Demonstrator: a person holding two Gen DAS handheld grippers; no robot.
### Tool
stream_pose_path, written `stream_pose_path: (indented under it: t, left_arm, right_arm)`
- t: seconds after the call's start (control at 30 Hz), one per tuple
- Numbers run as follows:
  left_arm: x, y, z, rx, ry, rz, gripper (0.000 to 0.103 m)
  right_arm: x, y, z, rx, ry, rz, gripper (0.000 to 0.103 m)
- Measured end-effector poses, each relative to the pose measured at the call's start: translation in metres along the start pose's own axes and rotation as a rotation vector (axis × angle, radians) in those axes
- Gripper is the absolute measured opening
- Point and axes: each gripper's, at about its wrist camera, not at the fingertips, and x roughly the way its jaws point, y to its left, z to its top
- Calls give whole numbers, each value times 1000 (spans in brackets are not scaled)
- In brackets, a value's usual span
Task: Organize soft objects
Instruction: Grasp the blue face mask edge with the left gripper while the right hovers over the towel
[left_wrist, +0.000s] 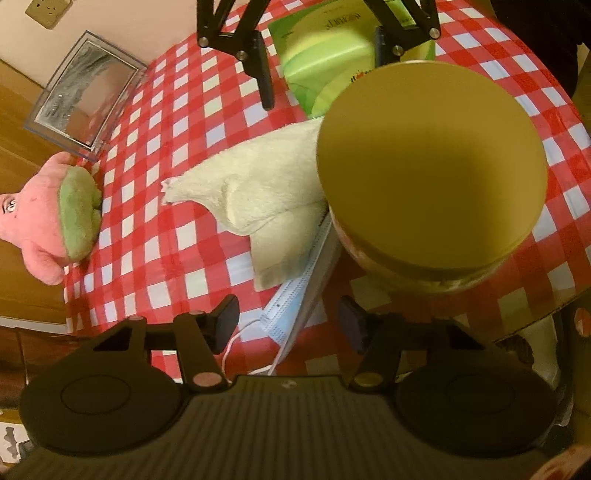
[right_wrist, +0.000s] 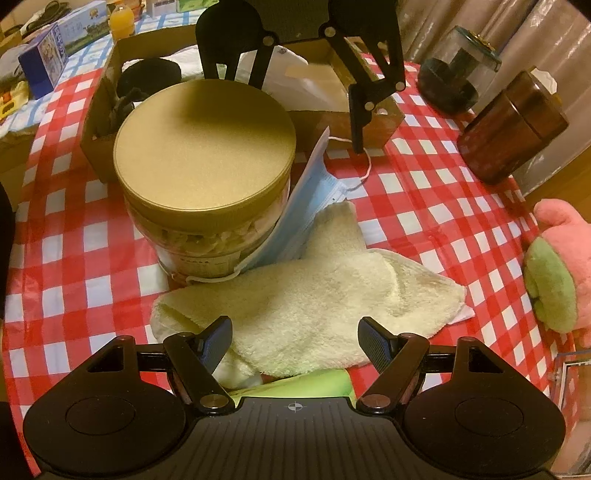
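Observation:
A cream towel (left_wrist: 266, 192) (right_wrist: 310, 306) lies crumpled on the red checked tablecloth (left_wrist: 155, 229) beside a gold-lidded jar (left_wrist: 432, 177) (right_wrist: 207, 147). A blue face mask (left_wrist: 295, 306) (right_wrist: 310, 206) leans against the jar, its ear loop near my left gripper. A pink and green plush toy (left_wrist: 55, 214) (right_wrist: 557, 266) lies at the table edge. My left gripper (left_wrist: 290, 321) is open above the mask's end. My right gripper (right_wrist: 295, 339) is open just over the towel's near edge. Each gripper also shows in the other's view, the right one (left_wrist: 321, 70) and the left one (right_wrist: 317, 122).
A cardboard box (right_wrist: 103, 110) holding dark and white items stands behind the jar. A clear plastic box (left_wrist: 85, 96) sits at the table corner. A green packet (left_wrist: 325, 62) lies under the right gripper. A brown jar (right_wrist: 513, 125) and a dark glass jar (right_wrist: 458, 70) stand at the right.

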Motion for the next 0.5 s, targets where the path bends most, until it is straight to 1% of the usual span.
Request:
stream_pose_path:
  t: [0.13, 0.2, 0.37, 0.5]
  left_arm:
    - [6, -1, -2, -9, -15, -9, 51]
    - [9, -1, -2, -11, -16, -15, 49]
    - [15, -1, -5, -24, -18, -28, 42]
    - [20, -2, -6, -38, 0, -39, 30]
  right_arm:
    - [5, -2, 1, -4, 9, 4, 75]
    - [7, -2, 2, -11, 14, 5, 75]
    - [12, -2, 4, -16, 20, 10, 75]
    - [16, -3, 5, -20, 25, 14, 75]
